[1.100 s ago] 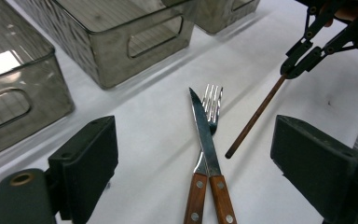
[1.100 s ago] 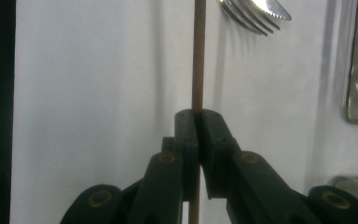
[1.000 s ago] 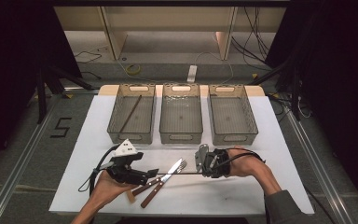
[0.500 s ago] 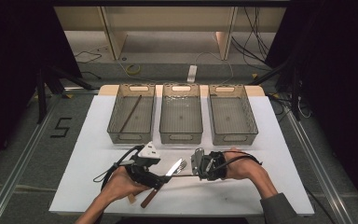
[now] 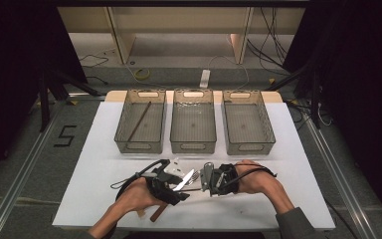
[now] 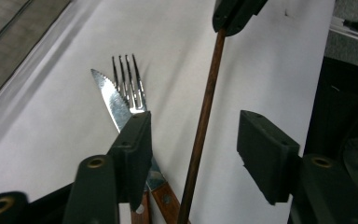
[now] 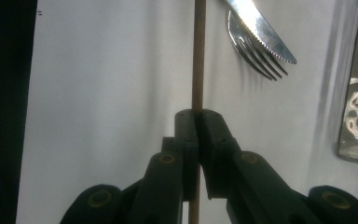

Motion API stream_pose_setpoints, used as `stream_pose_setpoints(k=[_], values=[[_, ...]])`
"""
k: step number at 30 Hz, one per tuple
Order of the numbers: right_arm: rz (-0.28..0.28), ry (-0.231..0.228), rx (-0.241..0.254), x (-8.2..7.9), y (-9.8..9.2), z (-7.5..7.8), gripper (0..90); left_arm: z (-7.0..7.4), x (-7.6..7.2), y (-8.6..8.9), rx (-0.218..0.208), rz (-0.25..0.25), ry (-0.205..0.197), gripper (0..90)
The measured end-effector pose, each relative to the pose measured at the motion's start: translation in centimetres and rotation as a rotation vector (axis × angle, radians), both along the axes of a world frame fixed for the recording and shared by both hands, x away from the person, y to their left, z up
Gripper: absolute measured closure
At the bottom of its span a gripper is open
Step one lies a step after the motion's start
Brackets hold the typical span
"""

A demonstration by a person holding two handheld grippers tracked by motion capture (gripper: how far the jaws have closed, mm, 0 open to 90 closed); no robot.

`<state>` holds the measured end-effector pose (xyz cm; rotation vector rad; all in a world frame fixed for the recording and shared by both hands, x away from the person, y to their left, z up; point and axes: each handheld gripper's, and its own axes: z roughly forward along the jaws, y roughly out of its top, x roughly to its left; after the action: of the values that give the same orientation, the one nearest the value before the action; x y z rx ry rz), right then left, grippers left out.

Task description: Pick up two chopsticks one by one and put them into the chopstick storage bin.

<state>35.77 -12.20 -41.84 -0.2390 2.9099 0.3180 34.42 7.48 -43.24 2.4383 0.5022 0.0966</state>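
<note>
A thin brown wooden stick (image 6: pixel 205 112) is held level above the white table (image 5: pixel 99 149), with my right gripper (image 7: pixel 198 140) shut on it. The stick runs between the jaws of my left gripper (image 6: pixel 200 149). These jaws have just been closing, but neither pad (image 6: pixel 135 140) touches the stick. Under the left gripper lie a serrated knife (image 6: pixel 109 98) and a fork (image 6: pixel 130 81) with wooden handles, crossed on the table. In the high view the left gripper (image 5: pixel 185 184) and the right gripper (image 5: pixel 205 182) face each other near the table's front edge, over the knife and fork (image 5: pixel 189 177).
Three clear plastic bins stand in a row at the back of the table: the left bin (image 5: pixel 140 145) holds another brown stick (image 5: pixel 139 122); the middle bin (image 5: pixel 193 146) and the right bin (image 5: pixel 247 146) look empty. Cables trail from both grippers.
My left hand has moved right, toward the right gripper, and now sits over the knife and fork. Its jaws have narrowed around the stick. The right hand has stayed put.
</note>
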Motion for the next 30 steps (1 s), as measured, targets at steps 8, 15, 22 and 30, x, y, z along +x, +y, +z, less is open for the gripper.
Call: stream_pose_setpoints(k=[8, 15, 22, 30], values=[[0.016, -0.008, -0.005, -0.4, 0.2, 0.2, 86.3, -0.2, -0.5, -1.0, 0.047, -0.063, -0.029, 58.8], [0.018, -0.004, -0.002, -0.5, 0.2, 0.3, 86.2, -0.3, -0.4, -1.5, 0.077, -0.081, -0.042, 71.3], [0.036, -0.009, -0.001, -0.6, 0.3, 0.2, 86.3, -0.4, -0.4, -1.7, 0.09, -0.089, -0.01, 80.5], [0.05, -0.011, -0.004, -0.8, 0.3, 0.1, 85.9, -0.3, -0.7, -1.8, 0.09, -0.127, -0.008, 84.6]])
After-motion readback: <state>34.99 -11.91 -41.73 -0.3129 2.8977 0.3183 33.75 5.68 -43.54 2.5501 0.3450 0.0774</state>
